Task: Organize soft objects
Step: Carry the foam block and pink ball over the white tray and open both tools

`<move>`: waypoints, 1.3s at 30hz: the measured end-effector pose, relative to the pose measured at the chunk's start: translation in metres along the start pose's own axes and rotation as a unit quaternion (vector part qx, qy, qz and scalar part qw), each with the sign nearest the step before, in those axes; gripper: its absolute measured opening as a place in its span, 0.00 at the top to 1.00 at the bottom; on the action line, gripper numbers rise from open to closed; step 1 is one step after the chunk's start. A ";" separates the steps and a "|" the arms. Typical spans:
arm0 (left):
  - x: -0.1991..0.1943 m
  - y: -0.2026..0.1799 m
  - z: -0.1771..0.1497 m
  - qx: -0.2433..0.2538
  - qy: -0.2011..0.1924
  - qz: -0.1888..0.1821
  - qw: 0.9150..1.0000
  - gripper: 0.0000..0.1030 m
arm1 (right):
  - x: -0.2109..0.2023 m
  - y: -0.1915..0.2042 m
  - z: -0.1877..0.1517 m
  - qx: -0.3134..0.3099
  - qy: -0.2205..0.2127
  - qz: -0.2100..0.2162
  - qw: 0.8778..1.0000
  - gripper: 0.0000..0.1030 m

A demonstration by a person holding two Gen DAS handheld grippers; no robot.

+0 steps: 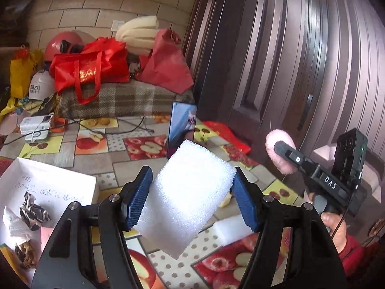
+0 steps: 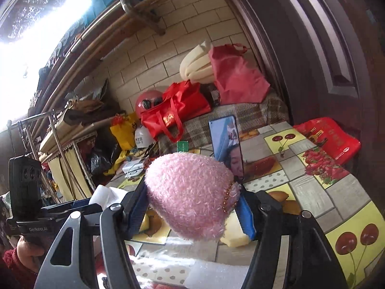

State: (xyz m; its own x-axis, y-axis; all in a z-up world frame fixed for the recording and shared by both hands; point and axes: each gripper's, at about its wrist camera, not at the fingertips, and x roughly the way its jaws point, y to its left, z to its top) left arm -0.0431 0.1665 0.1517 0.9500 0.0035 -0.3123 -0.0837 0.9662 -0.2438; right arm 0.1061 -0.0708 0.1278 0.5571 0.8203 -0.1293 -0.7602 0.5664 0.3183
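Note:
My left gripper [image 1: 192, 197] is shut on a white foam block [image 1: 187, 200] and holds it tilted above the fruit-print tablecloth [image 1: 101, 144]. My right gripper [image 2: 190, 204] is shut on a fluffy pink plush [image 2: 190, 192] with a bead trim, held above the table. The right gripper also shows in the left wrist view [image 1: 286, 151], off to the right, with the pink plush [image 1: 276, 144] at its tip. The left gripper shows at the left edge of the right wrist view [image 2: 79, 204] with the white foam [image 2: 105, 195].
A white box [image 1: 48, 180] at the lower left holds crumpled soft items. A phone [image 1: 180, 127] stands upright mid-table. More white foam [image 1: 233, 228] and a yellowish sponge [image 2: 235, 231] lie on the table. Red bags [image 1: 91, 69] and a helmet pile up behind. A dark door [image 1: 300, 60] stands to the right.

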 end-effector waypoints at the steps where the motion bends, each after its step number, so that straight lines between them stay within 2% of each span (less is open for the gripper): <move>1: -0.006 -0.004 0.007 -0.003 -0.022 0.000 1.000 0.35 | -0.008 0.001 0.006 -0.002 -0.018 -0.006 1.000 0.37; 3: -0.012 -0.010 0.018 -0.012 -0.054 -0.006 0.998 0.35 | -0.015 0.003 0.015 -0.006 -0.039 -0.012 0.999 0.37; 5: -0.019 -0.013 0.022 -0.024 -0.069 -0.013 0.997 0.35 | -0.021 0.005 0.020 -0.010 -0.046 -0.012 0.999 0.37; 15: -0.037 -0.012 0.017 -0.047 -0.093 -0.018 0.994 0.35 | -0.025 0.012 0.019 -0.020 -0.045 0.002 0.999 0.37; 24: -0.050 0.003 -0.006 -0.065 -0.101 0.011 0.993 0.35 | -0.007 0.046 0.002 -0.064 -0.004 0.035 0.997 0.37; 34: -0.067 0.029 -0.016 -0.100 -0.115 0.039 0.988 0.35 | -0.007 0.076 0.018 -0.092 -0.024 0.054 0.994 0.37; 39: -0.085 0.043 -0.009 -0.106 -0.138 0.053 0.983 0.35 | -0.008 0.079 0.028 -0.089 -0.043 0.043 0.994 0.37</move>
State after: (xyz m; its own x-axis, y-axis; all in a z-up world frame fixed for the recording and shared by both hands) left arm -0.1306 0.2050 0.1598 0.9755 0.1991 -0.0932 -0.2198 0.8816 -0.4176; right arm 0.0513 -0.0349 0.1803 0.5073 0.8614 -0.0263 -0.8496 0.5050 0.1519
